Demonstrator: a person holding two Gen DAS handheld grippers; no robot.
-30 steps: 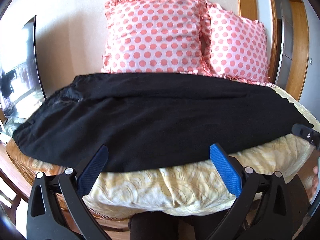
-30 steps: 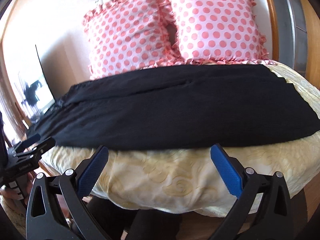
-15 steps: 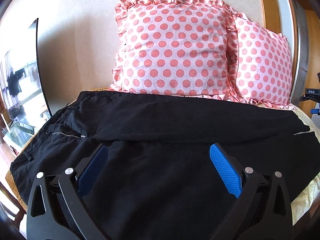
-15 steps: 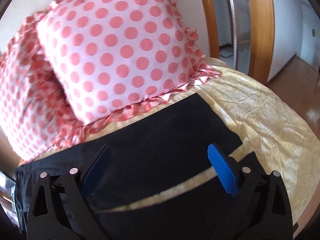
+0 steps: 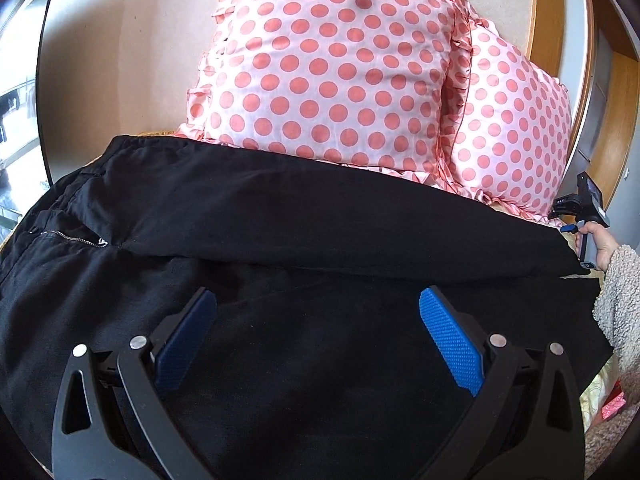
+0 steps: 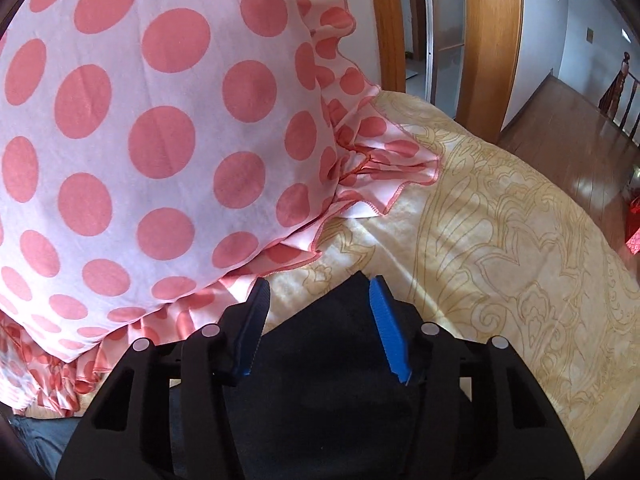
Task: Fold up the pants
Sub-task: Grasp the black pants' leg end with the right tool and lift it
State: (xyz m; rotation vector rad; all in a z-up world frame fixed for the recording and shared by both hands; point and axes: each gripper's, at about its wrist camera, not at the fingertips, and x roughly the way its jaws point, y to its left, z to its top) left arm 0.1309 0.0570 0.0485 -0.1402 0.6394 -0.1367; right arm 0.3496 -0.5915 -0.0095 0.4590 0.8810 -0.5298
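Note:
Black pants [image 5: 304,216] lie lengthwise across the bed, waist and zipper at the left, legs running right. My left gripper [image 5: 316,320] is wide open and empty, low over the near leg at mid-length. My right gripper [image 6: 320,304] is half closed around the far leg's hem corner [image 6: 352,292]; the cloth sits between the blue pads [image 6: 384,320] but the jaws still stand apart. The right gripper also shows in the left wrist view [image 5: 584,216], held by a hand at the far leg's end.
Two pink polka-dot pillows [image 5: 332,64] [image 6: 140,120] stand against the wall right behind the pants. The yellow patterned bedspread [image 6: 500,240] runs to the right edge. A wooden door frame [image 6: 488,40] and floor lie beyond; a dark screen [image 5: 24,80] stands left.
Both grippers moved forward over the bed. The right gripper swung to the far leg's hem and narrowed its jaws around the corner. The left gripper came closer over the pants, still open.

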